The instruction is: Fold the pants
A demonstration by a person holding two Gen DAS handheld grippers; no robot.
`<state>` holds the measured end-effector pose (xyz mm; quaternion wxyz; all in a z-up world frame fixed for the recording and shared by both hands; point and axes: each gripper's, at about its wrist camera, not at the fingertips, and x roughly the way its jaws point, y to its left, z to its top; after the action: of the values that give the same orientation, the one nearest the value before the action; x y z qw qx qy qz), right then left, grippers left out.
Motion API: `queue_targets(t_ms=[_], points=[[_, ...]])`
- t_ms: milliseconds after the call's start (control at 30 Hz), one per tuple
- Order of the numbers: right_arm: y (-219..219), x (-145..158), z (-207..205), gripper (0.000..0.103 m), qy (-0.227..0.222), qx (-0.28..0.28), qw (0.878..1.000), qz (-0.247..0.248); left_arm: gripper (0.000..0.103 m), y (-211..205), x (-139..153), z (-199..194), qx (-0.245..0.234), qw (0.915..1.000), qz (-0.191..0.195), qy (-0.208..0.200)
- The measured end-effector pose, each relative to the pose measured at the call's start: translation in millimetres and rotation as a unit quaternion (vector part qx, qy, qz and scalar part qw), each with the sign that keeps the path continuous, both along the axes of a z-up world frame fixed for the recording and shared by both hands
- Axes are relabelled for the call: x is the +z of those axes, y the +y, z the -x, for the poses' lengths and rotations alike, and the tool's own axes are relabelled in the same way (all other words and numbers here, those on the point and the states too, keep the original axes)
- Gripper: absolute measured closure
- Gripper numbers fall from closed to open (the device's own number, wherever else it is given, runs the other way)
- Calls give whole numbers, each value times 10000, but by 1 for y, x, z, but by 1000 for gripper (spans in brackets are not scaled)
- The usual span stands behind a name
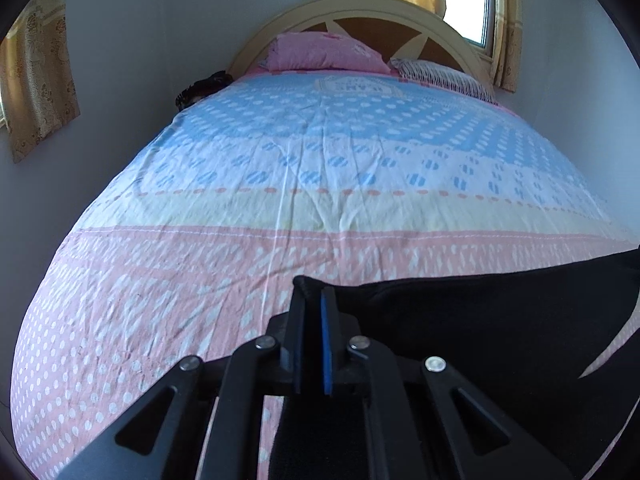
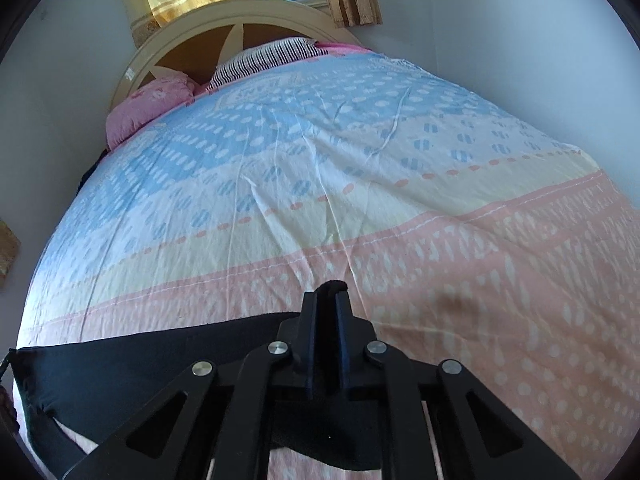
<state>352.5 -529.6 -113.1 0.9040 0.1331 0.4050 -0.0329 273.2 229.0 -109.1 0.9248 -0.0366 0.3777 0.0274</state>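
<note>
Black pants (image 1: 480,320) are stretched between both grippers above the near end of the bed. My left gripper (image 1: 313,294) is shut on the pants' left corner, and the cloth runs off to the right. My right gripper (image 2: 326,298) is shut on the pants' (image 2: 132,364) right corner, and the cloth runs off to the left. A small bunch of black cloth sticks out past each pair of fingertips. The lower part of the pants hangs below the grippers, mostly hidden.
The bed has a wrinkled sheet (image 1: 304,160) in pink, cream and blue bands. A pink pillow (image 1: 324,54) and a striped pillow (image 1: 444,76) lie at the curved headboard (image 1: 360,8). A dark bundle (image 1: 204,86) sits at the bed's far left. Walls close both sides.
</note>
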Motion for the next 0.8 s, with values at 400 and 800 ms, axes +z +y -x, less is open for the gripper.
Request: queue_targets(t_ms=[400,800], points=[[-6,55,126,95,-1174,123,9930,-57,96,23,14,67,-248,9937,876,-659],[-29,14,203,96,-981,-98,9943,-402,96,21,-6,143,-725,9875,1135,-819]])
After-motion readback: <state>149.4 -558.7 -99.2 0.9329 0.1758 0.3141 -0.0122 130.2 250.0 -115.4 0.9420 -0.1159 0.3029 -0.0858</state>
